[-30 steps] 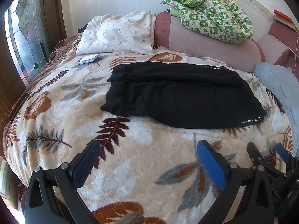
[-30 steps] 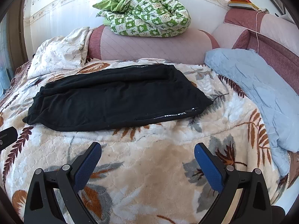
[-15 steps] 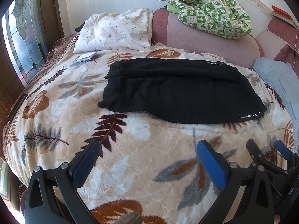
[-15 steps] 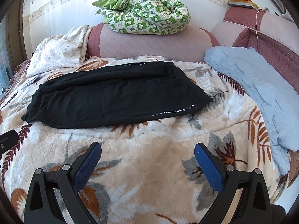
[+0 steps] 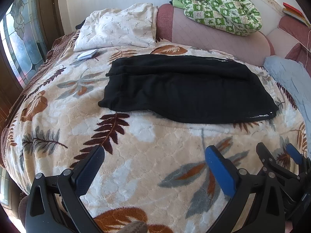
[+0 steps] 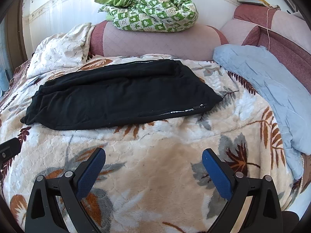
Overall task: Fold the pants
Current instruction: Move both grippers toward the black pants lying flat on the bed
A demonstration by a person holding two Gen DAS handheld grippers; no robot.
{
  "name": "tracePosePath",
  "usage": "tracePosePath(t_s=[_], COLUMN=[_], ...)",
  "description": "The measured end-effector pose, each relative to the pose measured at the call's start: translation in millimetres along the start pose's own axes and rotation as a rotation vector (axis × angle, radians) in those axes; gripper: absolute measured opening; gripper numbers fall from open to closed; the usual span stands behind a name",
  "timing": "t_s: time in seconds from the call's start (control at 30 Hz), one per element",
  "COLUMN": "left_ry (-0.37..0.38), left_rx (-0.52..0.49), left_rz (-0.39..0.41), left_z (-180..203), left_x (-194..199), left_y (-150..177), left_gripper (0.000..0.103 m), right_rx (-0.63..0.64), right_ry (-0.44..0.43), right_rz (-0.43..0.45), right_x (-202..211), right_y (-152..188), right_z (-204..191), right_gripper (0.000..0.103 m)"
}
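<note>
The pants [image 5: 186, 89] lie flat on the bed [image 5: 136, 165], a soft black oblong already doubled, long axis running left to right across both views. They sit well ahead of both tools, toward the pink headboard [image 6: 155, 40]. Left tool [image 5: 155, 167] and right tool [image 6: 153, 165] gape wide, holding nothing, over plush leaf-print blanket. Neither looks clearly nearer.

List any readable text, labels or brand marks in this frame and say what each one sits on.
None can be read.
black pants: small white print near the right corner, too blurred to read.
black pants, far edge: a second white mark, too small to read.
booklet by the pillow: no legible text.
</note>
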State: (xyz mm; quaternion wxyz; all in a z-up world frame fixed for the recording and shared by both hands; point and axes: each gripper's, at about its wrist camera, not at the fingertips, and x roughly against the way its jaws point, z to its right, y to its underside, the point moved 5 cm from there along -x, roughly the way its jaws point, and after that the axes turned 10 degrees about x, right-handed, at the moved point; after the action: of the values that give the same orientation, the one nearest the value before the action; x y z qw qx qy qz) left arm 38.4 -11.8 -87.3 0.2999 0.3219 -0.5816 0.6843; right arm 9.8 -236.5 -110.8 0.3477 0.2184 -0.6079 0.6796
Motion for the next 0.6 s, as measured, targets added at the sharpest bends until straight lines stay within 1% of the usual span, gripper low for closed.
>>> tracePosePath(t_s=[0.6], left_ry=[-0.022], left_rx=[0.009], left_rz=[-0.075], left_z=[-7], left_x=[-37], left_y=[12], left_gripper=[0.103], right_rx=[-0.010], right_ry=[-0.008], right_rz=[-0.032], right_x=[-18], right_y=[8], right_z=[-1], right_gripper=[0.101])
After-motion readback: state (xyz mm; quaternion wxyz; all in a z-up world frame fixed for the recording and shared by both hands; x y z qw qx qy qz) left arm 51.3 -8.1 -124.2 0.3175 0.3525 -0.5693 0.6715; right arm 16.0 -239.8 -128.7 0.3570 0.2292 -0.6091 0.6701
